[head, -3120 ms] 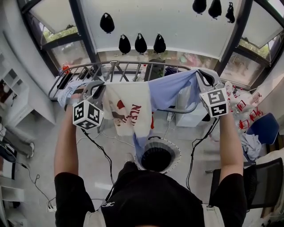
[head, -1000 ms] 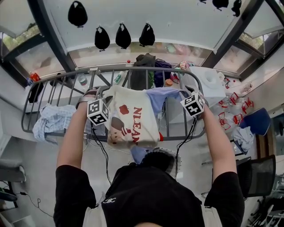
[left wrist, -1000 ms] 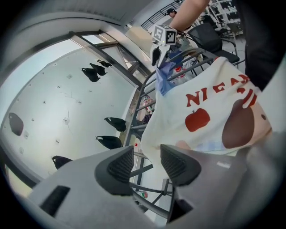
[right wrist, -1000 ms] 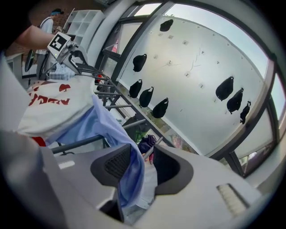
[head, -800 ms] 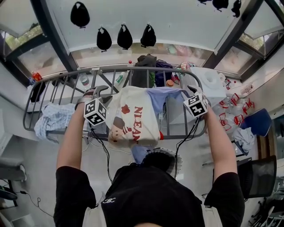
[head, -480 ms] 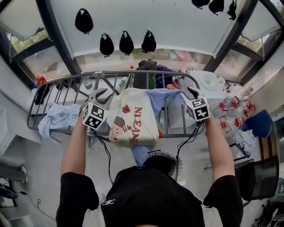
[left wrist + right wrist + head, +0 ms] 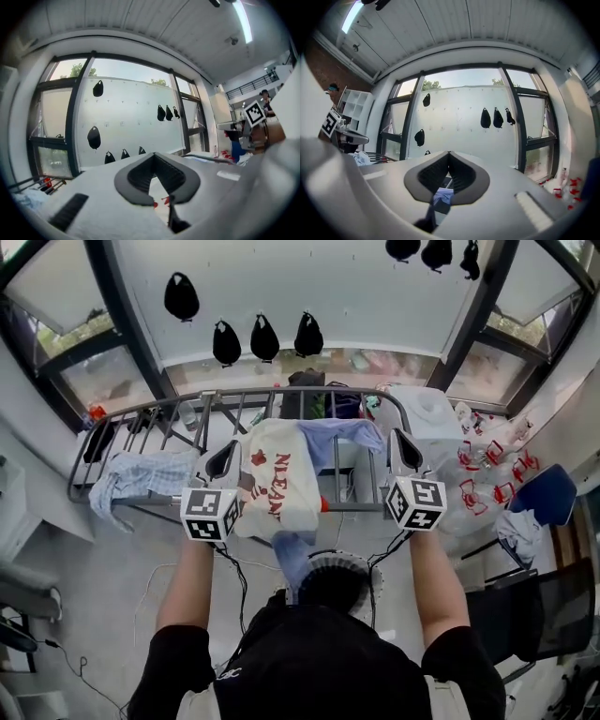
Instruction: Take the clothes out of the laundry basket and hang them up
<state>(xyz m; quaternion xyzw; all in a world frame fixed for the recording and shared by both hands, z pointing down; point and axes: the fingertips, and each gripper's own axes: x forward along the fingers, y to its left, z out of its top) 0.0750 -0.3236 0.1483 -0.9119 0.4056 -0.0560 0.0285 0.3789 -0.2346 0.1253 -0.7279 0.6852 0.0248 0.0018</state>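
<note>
In the head view, a blue checked garment (image 7: 131,482) lies over the drying rack (image 7: 281,395) at 9 o'clock of my left gripper (image 7: 225,457). Its jaws have just closed, pads together, empty. The cream T-shirt (image 7: 277,486) hangs on the rack between both grippers, touching neither. At its 3 o'clock my right gripper (image 7: 401,448) has likewise just closed on nothing. The laundry basket (image 7: 367,570) sits at the shirt's 6 o'clock.

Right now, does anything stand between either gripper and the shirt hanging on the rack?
Nothing visible does. The shirt lies draped over the rack, with the left gripper and right gripper just off its two sides, jaws shut and empty.
</note>
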